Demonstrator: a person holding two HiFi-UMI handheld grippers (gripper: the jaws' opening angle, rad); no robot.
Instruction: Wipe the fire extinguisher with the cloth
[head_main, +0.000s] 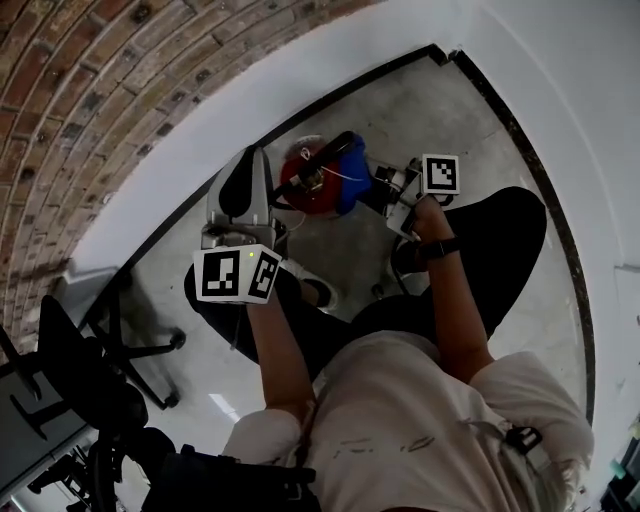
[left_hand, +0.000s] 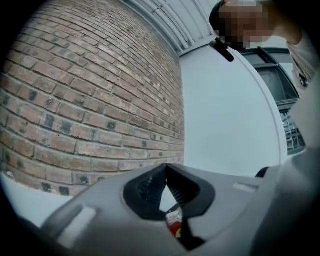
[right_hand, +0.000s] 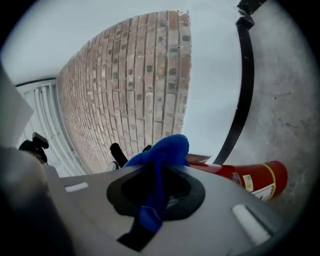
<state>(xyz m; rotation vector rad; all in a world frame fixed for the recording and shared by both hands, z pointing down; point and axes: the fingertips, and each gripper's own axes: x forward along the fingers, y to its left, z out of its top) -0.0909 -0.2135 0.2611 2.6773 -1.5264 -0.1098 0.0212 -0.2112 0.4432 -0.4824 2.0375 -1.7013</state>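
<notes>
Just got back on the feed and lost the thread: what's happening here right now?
A person stands over a red fire extinguisher on the floor near the brick wall, working with two handheld grippers. The right gripper is clamped on a blue cloth, held at the extinguisher's side. The left gripper sits at its other side, jaws nearly together with a bit of red and white showing between them. Whether it grips anything is unclear.

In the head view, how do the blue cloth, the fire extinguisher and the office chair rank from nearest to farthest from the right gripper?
1. Blue cloth: clamped in the jaws of the right gripper.
2. Fire extinguisher: just beyond the cloth, to its left.
3. Office chair: far off at the lower left.
</notes>
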